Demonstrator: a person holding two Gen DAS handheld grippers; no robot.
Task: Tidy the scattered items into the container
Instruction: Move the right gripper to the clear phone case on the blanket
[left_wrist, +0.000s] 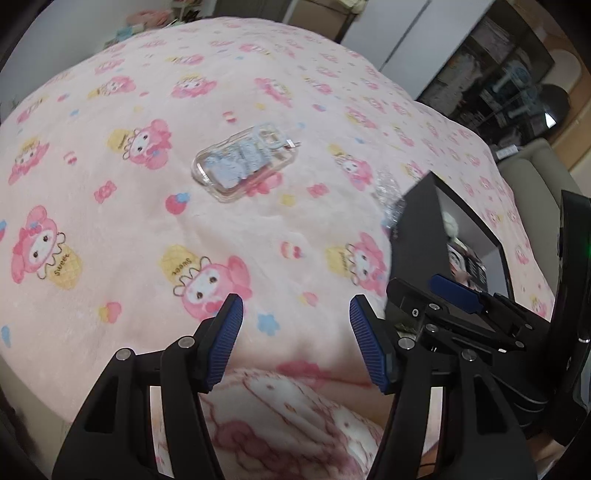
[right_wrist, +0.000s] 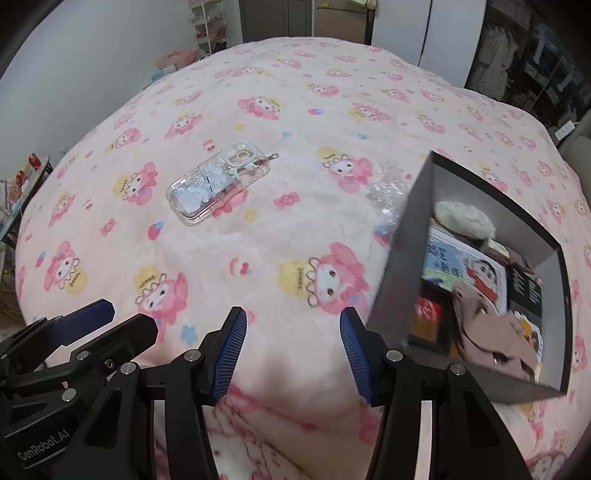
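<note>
A clear phone case (left_wrist: 243, 164) (right_wrist: 218, 188) with a pale blue cartoon print lies flat on the pink patterned blanket, well ahead of both grippers. A crinkled clear wrapper (right_wrist: 388, 192) (left_wrist: 388, 195) rests beside the dark open box (right_wrist: 413, 236) (left_wrist: 413, 229) at the right, which holds cards, a white fluffy item and other things. My left gripper (left_wrist: 295, 325) is open with nothing between its blue pads. My right gripper (right_wrist: 291, 336) is open too, empty, next to the box's near corner. Each gripper shows at the edge of the other's view.
The pink blanket (right_wrist: 295, 110) covers the whole bed. A folded pink-and-white cloth (right_wrist: 288, 424) lies at the near edge under the grippers. Shelves (right_wrist: 535, 74) and a white cabinet (right_wrist: 402, 29) stand beyond the bed; a small side table (right_wrist: 22, 192) is at the left.
</note>
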